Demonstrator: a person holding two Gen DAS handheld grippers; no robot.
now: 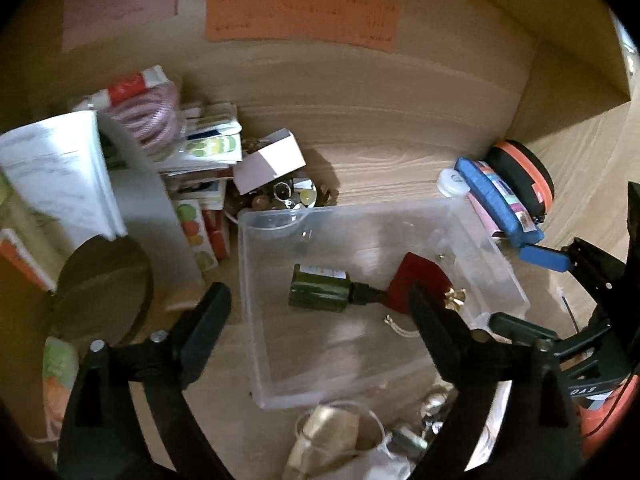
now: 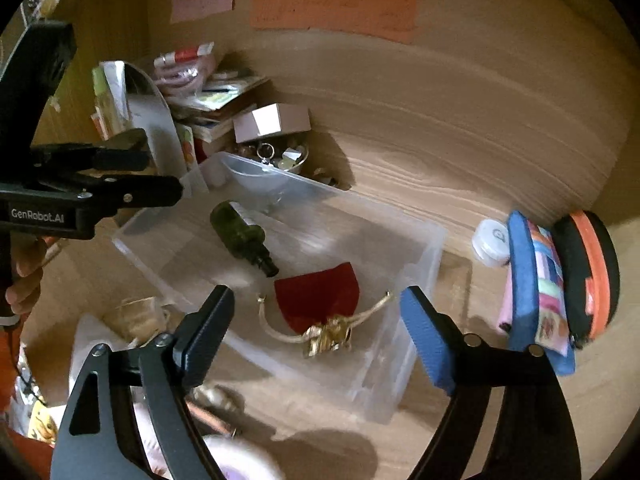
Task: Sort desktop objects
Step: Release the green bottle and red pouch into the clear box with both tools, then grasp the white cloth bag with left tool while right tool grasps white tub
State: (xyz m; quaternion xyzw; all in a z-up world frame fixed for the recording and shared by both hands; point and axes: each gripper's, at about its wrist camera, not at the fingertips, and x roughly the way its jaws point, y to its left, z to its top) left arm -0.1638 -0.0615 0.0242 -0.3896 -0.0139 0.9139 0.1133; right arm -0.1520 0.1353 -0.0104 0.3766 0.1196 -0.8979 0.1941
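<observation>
Right wrist view puts you over the bin [image 2: 420,240], your right gripper [image 2: 316,304] spread wide and holding nothing. Inside the bin lie the green bottle [image 2: 240,232] and the red pouch [image 2: 320,296], so two items look sorted. Your left gripper [image 1: 320,304] also gapes empty above the bin. Next, I'd say, you need another loose item: the blue case [image 2: 532,288] sits just right of the bin. Only the left view shows the jar [image 1: 332,432] near the bin's front edge.
</observation>
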